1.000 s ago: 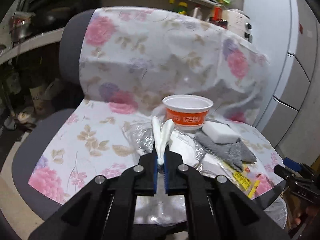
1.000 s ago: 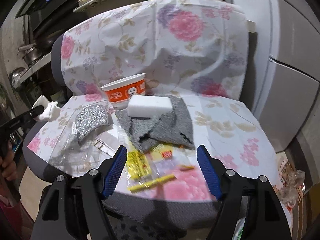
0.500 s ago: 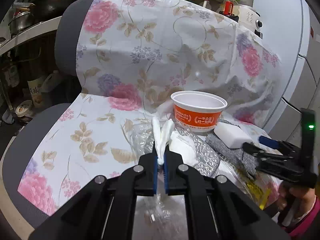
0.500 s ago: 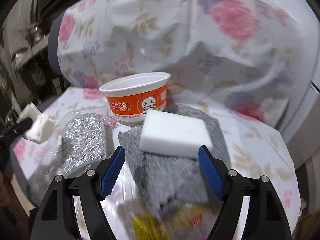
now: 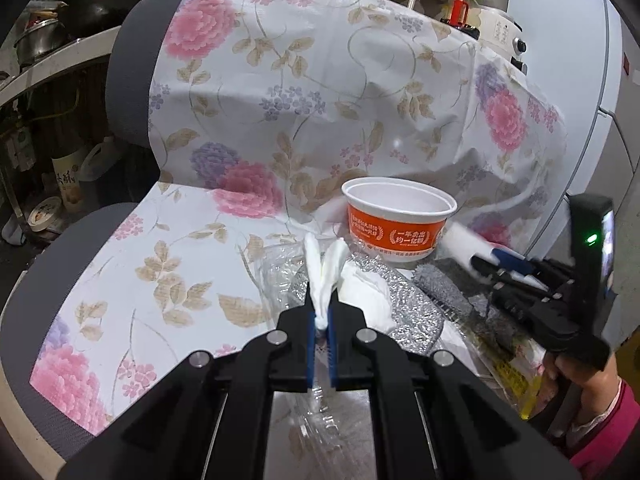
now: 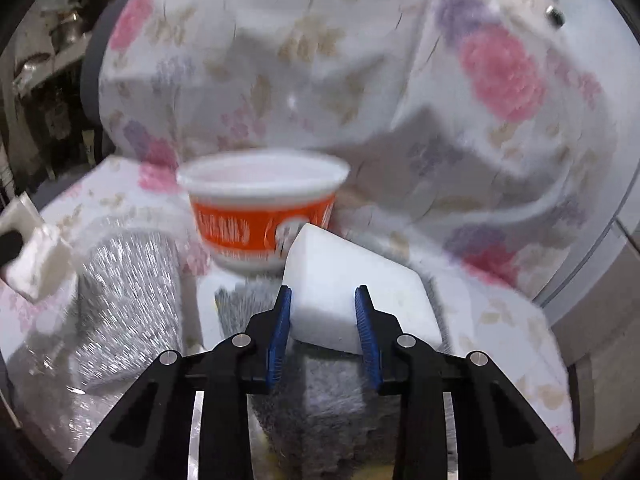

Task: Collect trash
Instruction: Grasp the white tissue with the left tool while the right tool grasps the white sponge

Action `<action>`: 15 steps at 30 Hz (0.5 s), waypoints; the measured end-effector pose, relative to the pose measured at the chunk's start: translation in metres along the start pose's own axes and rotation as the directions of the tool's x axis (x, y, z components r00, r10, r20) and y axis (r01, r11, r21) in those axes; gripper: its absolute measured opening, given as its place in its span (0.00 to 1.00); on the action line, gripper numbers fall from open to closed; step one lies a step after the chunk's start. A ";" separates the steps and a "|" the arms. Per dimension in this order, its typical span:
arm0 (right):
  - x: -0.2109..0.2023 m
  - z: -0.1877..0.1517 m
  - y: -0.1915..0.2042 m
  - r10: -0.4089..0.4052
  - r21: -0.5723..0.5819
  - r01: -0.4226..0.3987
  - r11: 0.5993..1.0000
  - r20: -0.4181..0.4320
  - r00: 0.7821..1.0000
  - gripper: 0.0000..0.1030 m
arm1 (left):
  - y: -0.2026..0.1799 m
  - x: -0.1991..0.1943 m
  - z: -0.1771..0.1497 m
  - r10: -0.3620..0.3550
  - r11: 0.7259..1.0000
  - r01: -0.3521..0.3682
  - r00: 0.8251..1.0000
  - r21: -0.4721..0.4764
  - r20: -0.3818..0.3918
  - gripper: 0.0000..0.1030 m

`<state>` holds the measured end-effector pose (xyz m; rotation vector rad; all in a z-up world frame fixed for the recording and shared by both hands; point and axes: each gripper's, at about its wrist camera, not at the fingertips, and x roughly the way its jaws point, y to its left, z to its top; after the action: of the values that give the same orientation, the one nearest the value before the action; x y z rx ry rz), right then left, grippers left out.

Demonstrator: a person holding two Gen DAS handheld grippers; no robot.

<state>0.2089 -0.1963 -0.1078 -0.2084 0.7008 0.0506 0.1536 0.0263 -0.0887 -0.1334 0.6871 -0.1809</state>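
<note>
A chair draped in a floral cloth (image 5: 248, 128) serves as the work surface, with the litter gathered on the right half of its seat. The left gripper (image 5: 321, 320) has its jaws pressed together on a crumpled white tissue (image 5: 324, 268), whose two folded ends stick up from between the blue pads. Beneath and just beyond that gripper lie a sheet of clear plastic wrap (image 5: 276, 264) and a glittery silver pouch (image 5: 404, 312). An orange-and-white paper bowl (image 5: 396, 220) stands upright farther back, empty as far as its interior shows, touching the draped backrest. The right gripper (image 6: 323, 312) reaches in from the right side of the seat. Its jaws are closing, and a white sponge block (image 6: 352, 288) sits tilted between them, both blue pads against its near end. The block rests on a grey knitted cloth (image 6: 320, 392), just in front of the bowl (image 6: 260, 208). In the left wrist view, a person's hand (image 5: 580, 384) in a pink sleeve (image 5: 608, 428) grips the right tool's handle. The right wrist view is motion-blurred, so finer detail there cannot be told.
</note>
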 end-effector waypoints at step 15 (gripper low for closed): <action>-0.128 -0.012 -0.036 0.057 0.078 -0.069 0.995 0.145 0.988 0.32 | -0.066 -0.055 -0.015 -0.117 0.988 0.113 0.993 0.103 0.031 0.02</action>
<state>0.1071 -0.2310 -0.0281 -0.1022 0.5652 0.0956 0.0937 -0.0271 -0.0542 -0.0792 0.6330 -0.3227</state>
